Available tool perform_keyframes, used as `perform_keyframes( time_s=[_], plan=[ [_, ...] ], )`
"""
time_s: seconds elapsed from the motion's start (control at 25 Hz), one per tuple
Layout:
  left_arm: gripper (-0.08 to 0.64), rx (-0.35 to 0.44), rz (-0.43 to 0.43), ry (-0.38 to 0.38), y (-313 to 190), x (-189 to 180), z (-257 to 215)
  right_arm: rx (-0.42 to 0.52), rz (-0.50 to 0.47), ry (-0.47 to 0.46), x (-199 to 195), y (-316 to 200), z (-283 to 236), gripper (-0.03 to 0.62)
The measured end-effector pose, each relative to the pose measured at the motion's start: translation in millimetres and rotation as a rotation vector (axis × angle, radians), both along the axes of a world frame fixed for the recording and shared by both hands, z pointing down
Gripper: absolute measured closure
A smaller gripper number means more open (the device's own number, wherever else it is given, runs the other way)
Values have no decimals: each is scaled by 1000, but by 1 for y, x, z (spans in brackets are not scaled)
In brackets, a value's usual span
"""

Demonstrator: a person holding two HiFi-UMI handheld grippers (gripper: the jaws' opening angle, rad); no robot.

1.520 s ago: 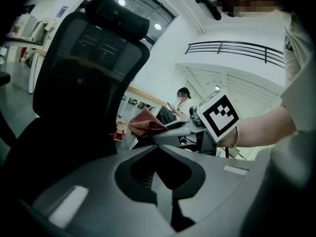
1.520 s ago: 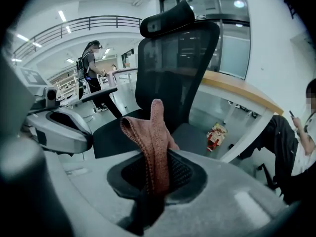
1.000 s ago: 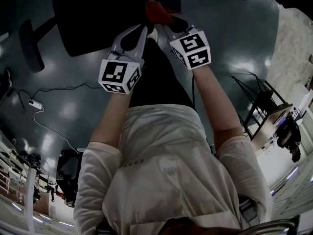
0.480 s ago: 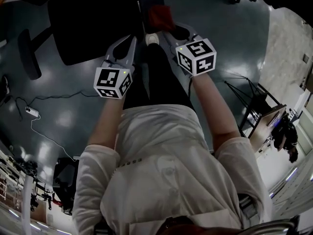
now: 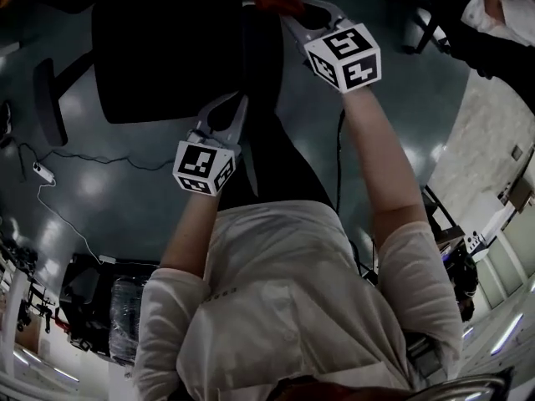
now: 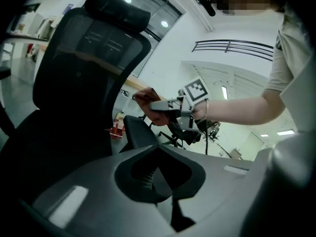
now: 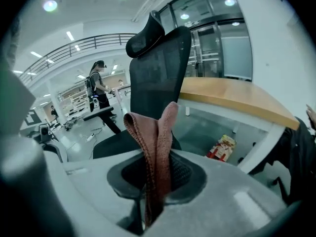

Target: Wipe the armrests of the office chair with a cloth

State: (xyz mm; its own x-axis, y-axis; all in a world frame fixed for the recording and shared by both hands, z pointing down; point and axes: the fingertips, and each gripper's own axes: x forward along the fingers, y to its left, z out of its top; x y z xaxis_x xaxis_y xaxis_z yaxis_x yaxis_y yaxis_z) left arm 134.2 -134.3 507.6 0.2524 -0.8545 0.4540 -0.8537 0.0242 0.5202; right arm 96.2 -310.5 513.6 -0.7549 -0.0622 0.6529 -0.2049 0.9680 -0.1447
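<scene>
The right gripper (image 5: 292,13) was held out at the far side, its jaws clamped on the reddish cloth (image 7: 157,147), which stood up folded between them. The cloth sat just above the armrest (image 6: 139,133) at the right of the black office chair (image 5: 159,48); contact could not be made out. The left gripper (image 5: 239,104) hung nearer, beside the seat, its jaws together with nothing between them. A wooden worktop (image 7: 232,95) stood beyond the chair.
</scene>
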Motion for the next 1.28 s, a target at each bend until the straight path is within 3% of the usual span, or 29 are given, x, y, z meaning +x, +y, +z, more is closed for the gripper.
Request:
perform_keyframes(
  time_s=[0.24,0.36,0.52,0.8,1.28],
  plan=[
    [541,-24,9,-20,-22,-5,12,-81,-212,6,-57,-6,19,545],
    [541,-43,9,-29,-27,-4,17,-73,-317,58,-68,6,32,545],
    [541,-80,-23,-6,-31,-6,27,-159,-418,110,-72,24,48,545],
    [543,-117,-48,-10,-36,-11,35,-248,-371,116,-57,13,49,545],
    [543,-130,-30,-19,-37,-9,36,-350,-191,49,-4,5,47,545]
  ],
)
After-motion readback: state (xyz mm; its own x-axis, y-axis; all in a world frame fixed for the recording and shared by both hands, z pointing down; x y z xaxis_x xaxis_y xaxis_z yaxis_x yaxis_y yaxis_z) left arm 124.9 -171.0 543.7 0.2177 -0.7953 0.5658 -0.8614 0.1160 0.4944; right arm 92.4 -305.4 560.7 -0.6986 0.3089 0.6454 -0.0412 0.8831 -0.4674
